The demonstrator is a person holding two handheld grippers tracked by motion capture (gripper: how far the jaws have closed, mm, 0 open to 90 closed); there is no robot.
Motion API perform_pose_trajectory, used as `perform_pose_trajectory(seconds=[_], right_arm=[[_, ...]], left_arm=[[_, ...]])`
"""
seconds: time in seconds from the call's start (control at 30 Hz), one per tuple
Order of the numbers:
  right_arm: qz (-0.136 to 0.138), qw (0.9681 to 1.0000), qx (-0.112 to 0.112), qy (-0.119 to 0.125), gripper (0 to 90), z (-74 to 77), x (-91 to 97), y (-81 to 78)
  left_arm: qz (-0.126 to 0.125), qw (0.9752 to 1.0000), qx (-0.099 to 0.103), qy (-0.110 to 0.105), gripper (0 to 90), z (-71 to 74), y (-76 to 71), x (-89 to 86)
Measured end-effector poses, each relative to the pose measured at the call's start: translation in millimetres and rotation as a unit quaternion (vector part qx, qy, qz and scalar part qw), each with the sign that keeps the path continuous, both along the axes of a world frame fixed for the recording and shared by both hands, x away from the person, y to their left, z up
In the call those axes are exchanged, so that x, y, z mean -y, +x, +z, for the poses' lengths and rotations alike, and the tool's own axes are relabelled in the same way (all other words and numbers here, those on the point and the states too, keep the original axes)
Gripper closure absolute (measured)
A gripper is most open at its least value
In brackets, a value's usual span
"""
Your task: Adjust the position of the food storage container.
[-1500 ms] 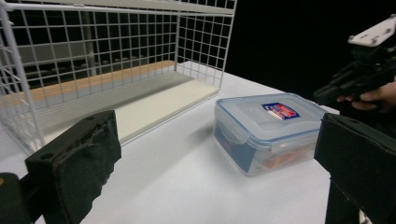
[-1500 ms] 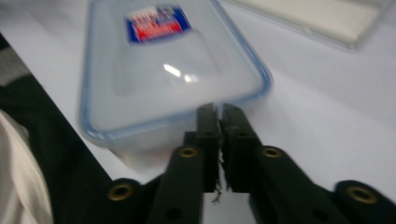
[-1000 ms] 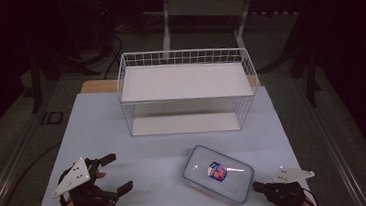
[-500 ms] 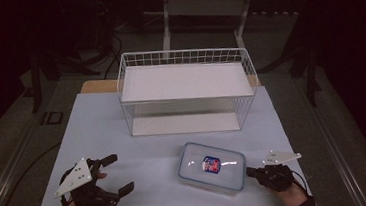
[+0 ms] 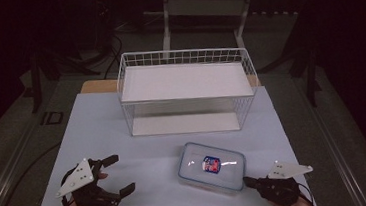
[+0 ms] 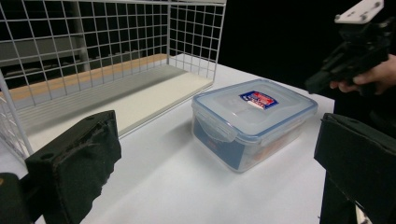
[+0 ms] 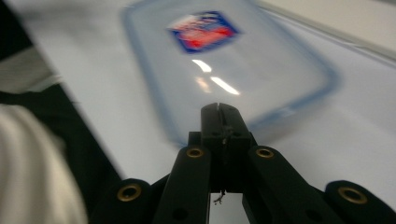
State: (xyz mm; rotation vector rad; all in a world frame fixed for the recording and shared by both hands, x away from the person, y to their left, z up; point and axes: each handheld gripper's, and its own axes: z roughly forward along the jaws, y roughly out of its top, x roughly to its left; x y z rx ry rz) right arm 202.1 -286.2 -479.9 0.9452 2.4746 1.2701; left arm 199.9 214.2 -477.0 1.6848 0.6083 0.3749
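Left hand-held gripper (image 5: 113, 175), jaws spread wide and empty, hovers low over the tabletop (image 5: 140, 152). One lidded plastic box (image 5: 211, 166) (red-and-blue label on top) lies front of centre, before one empty wire basket (image 5: 186, 89). Right hand-held gripper (image 5: 246, 180), jaws pressed together, points at the box's near corner; any push should probably stay low and slow.

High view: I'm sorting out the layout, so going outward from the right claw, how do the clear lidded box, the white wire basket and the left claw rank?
1. Clear lidded plastic box, just left of the right claw.
2. White wire basket, far side.
3. Left claw, opposite near corner.
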Motion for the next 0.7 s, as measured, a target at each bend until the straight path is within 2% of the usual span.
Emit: perform_pose_trajectory(seconds=[0.03,0.1,0.2,0.23,0.37,0.47,0.7], right_arm=[[0.015,0.9999,-0.006,0.005,90.0,-1.2,-8.8,-5.6],[0.024,0.9996,-0.011,0.010,90.0,-2.8,-13.5,-8.1],[0.050,0.9985,-0.021,-0.005,89.9,-10.8,-26.8,-12.6],[0.054,0.9980,-0.030,-0.011,90.0,-16.9,-31.6,-11.3],[0.065,0.9970,-0.036,-0.019,90.0,-21.8,-36.1,-9.7],[0.068,0.9969,-0.035,-0.020,90.0,-22.2,-36.6,-8.7],[0.052,0.9980,-0.028,-0.024,90.0,-21.1,-30.3,1.9]], left_arm=[[0.000,1.0000,0.000,0.000,0.3,0.0,0.0,0.0],[0.000,1.0000,0.000,0.000,0.3,-0.1,0.3,0.0],[-0.001,1.0000,0.000,0.000,0.3,-0.3,0.5,0.0],[-0.001,1.0000,0.000,0.000,0.3,-0.3,0.5,0.0],[0.000,1.0000,-0.002,0.002,0.3,-0.8,0.6,0.2],[-0.001,1.0000,-0.003,0.000,0.3,-1.0,0.8,0.5],[-0.002,1.0000,-0.004,-0.001,0.3,-1.1,0.7,0.6]])
